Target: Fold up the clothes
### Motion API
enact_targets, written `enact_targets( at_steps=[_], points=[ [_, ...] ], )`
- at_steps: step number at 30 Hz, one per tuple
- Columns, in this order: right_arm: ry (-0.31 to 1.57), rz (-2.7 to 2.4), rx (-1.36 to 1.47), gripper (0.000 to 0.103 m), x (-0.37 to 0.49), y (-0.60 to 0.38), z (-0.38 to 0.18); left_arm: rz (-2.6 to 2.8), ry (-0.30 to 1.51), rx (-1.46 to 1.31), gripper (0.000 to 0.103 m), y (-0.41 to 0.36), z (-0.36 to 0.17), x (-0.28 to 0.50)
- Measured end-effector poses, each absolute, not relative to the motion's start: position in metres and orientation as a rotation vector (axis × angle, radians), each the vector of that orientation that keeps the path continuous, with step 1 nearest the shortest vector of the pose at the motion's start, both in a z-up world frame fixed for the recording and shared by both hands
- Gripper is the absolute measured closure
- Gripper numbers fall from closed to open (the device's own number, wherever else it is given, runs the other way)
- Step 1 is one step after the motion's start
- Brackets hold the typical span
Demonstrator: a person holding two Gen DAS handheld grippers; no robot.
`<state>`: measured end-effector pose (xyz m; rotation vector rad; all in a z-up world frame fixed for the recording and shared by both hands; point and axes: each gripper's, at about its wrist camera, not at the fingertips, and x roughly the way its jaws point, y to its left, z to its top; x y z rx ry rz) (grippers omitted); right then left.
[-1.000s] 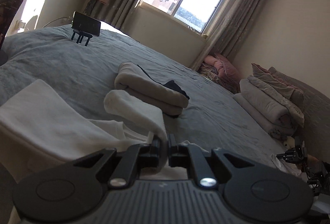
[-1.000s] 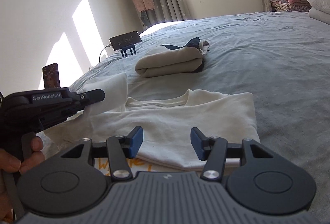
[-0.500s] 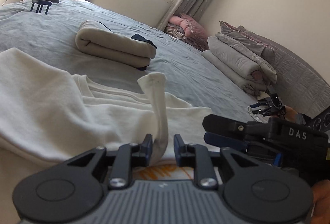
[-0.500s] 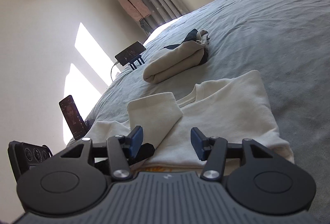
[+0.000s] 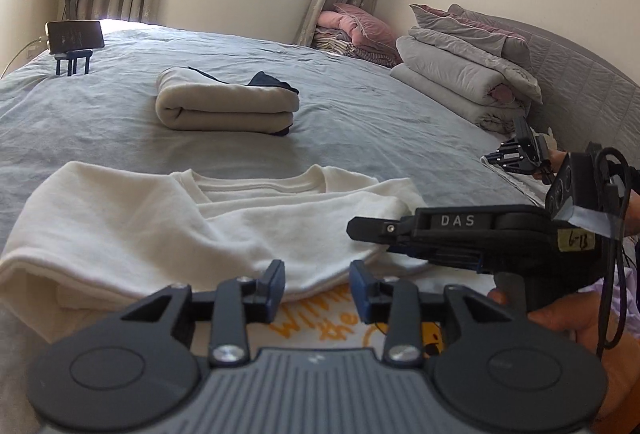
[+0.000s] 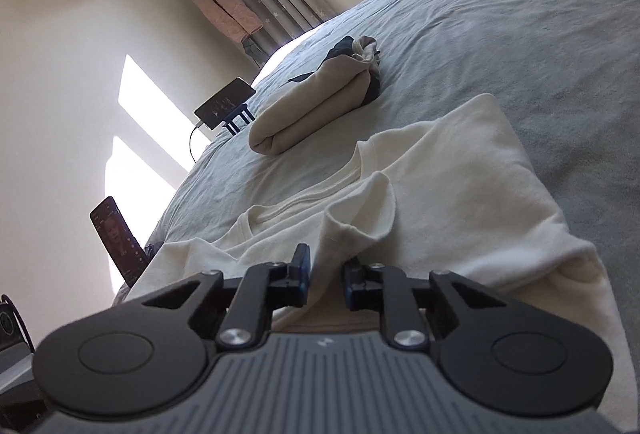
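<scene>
Left-wrist view shows my left tongs [image 5: 317,284] released, their blue pads having just been spreading apart, with the sleeve edge lying on the shirt just beyond them and nothing pinched. The cream sweatshirt [image 5: 168,230] lies flat on the grey bed [image 5: 360,122] right in front of me, collar away from me, with its left sleeve [image 5: 280,234] laid across the chest. My right tongs [image 5: 360,228] come in from the right with their tips low over that folded sleeve.

From the right-wrist view, my right tongs [image 6: 325,280] have just been closing, and a ridge of the cream cloth [image 6: 360,218] rises between the pads; I judge they are clenched on that fold of the sweatshirt, near the sleeve end.

I take the step in hand to be the sleeve folds: one sleeve is in, and the right tongs now have the cloth. The next move, I think, calls for keeping the pinch firm while drawing the fabric flat, and for the left tongs to find a fresh edge, likely the hem near me, without dragging the laid sleeve askew.

An already folded beige garment [image 5: 226,106] sits further up the bed, well apart. The sweatshirt's hem and its orange print [image 5: 316,322] are largely hidden behind my left tongs, and I cannot tell how many layers the right pads hold. The other sleeve is not clearly visible.
</scene>
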<state>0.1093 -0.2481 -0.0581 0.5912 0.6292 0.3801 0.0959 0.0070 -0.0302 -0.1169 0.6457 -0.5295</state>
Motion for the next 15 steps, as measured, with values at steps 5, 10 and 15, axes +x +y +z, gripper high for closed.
enact_targets(
  at_steps=[5,10,15],
  points=[
    [0.545,0.435,0.575,0.094,0.113,-0.232,-0.022,-0.504,0.646,-0.122,0.067,0.046,-0.031,0.079],
    [0.480,0.501,0.548,0.095,0.120,-0.207,0.028,-0.392,0.639,-0.114,0.066,0.062,-0.036,0.081],
    [0.439,0.552,0.483,0.095,0.130,-0.178,0.073,-0.309,0.582,-0.228,0.065,0.088,-0.033,0.086]
  ],
)
